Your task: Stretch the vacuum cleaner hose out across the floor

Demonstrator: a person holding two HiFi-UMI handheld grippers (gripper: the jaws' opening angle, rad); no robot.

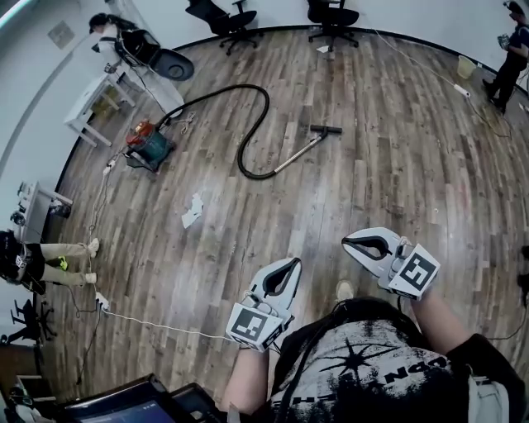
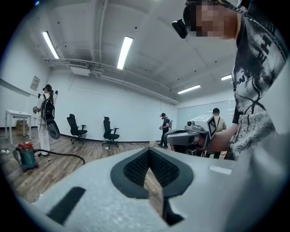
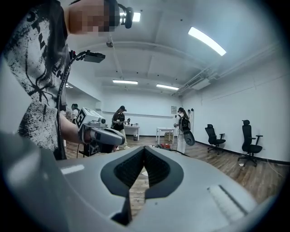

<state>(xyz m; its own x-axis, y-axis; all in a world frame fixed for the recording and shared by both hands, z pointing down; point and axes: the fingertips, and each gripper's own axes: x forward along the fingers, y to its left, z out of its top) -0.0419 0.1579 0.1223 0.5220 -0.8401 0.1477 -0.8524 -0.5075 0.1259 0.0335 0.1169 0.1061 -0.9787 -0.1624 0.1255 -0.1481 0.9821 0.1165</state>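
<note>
**Fingers point(image 2: 136, 168) shut and empty on both grippers; hose point(image 1: 267, 106) looped well ahead**

Pressed together pad to pad on the left gripper point(image 1: 292, 263) and likewise on the right gripper point(image 1: 347, 241), with only floor showing through the small gap behind the tips. Held side by side at the bottom of the head view, apart from each other, both pointing away from the body. Well apart from the hose, touching nothing.

Lying on the wood floor point(image 1: 388, 165) in the upper middle of the head view: black, running from the vacuum point(image 1: 149, 147) at the left, arching up and over to the right, then curving back down in a hook. Joined at its near end to a metal wand point(image 1: 299, 154), slanting up to the right and ending in a dark nozzle point(image 1: 326, 130) flat on the boards.

Around that: a scrap of paper point(image 1: 192, 211) nearer than the vacuum; a white table point(image 1: 97, 103) just beyond the vacuum, by the wall; two black chairs point(image 1: 227, 21) along the far wall. One person point(image 1: 116, 37) standing past the table, another at the far right, a third seated at the left edge. Thin white cable point(image 1: 157, 325) across the boards, just left of the left gripper.
</note>
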